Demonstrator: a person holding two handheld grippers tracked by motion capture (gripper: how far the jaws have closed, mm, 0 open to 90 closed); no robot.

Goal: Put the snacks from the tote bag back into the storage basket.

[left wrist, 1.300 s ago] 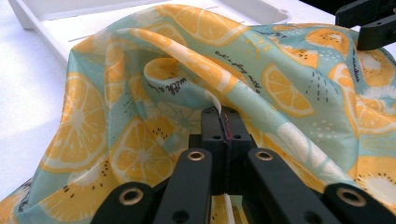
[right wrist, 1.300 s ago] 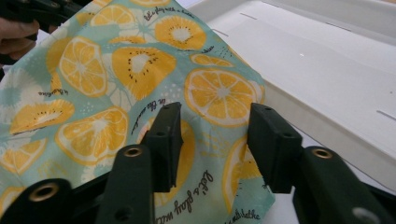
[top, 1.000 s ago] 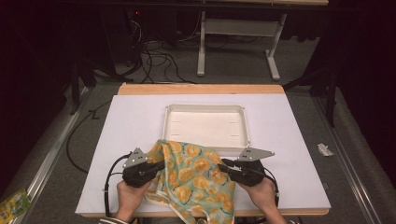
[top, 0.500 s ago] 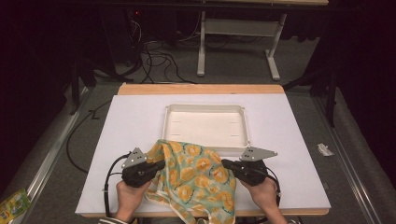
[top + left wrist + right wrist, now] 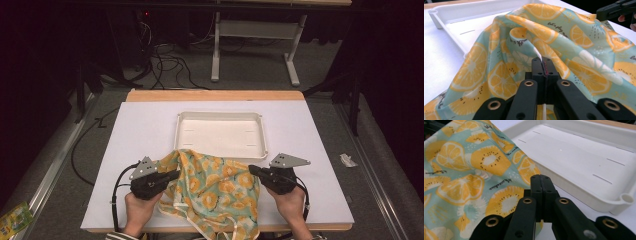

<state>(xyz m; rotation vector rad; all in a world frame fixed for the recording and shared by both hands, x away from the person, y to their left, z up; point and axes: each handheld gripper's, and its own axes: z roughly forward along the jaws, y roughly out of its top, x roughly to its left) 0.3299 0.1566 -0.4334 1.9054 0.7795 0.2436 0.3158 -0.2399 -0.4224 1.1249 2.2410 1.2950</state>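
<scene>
Citrus-print cloth (image 5: 215,187) lies spread at the near edge of the white table (image 5: 140,130), its far edge overlapping the white tray (image 5: 220,117). Left gripper (image 5: 172,175) is clenched on a fold of the cloth; right gripper (image 5: 254,170), jaws just closed, pinches the opposite edge.

The tray (image 5: 220,134) sits on the bench (image 5: 140,130), toward its far side. The cloth (image 5: 215,190) lies before the tray, its far edge draped over the tray's near rim and its near edge hanging past the bench's front. The left tool (image 5: 172,175) is left of the cloth, before the tray's near left corner; the right tool (image 5: 252,170) is right of the cloth, before the tray's near right corner.
</scene>
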